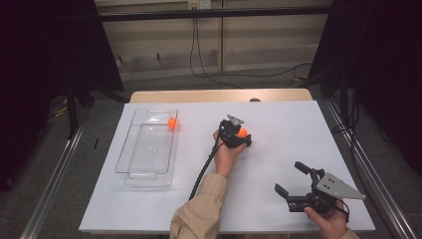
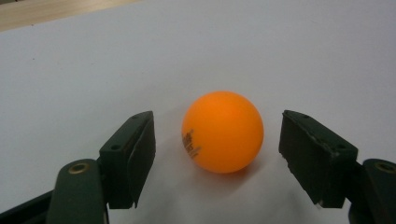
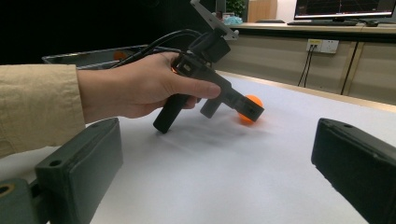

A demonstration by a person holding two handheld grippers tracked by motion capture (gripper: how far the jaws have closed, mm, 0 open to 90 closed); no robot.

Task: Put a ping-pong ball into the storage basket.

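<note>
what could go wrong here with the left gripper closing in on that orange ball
1. The orange ball sits loose on the smooth white table, between the left gripper pads but apart from both. It looks nearer the left pad, so that pad may touch first and roll it away.
2. If carried to the clear tray, it may knock the second ball in the tray's far corner.
</note>
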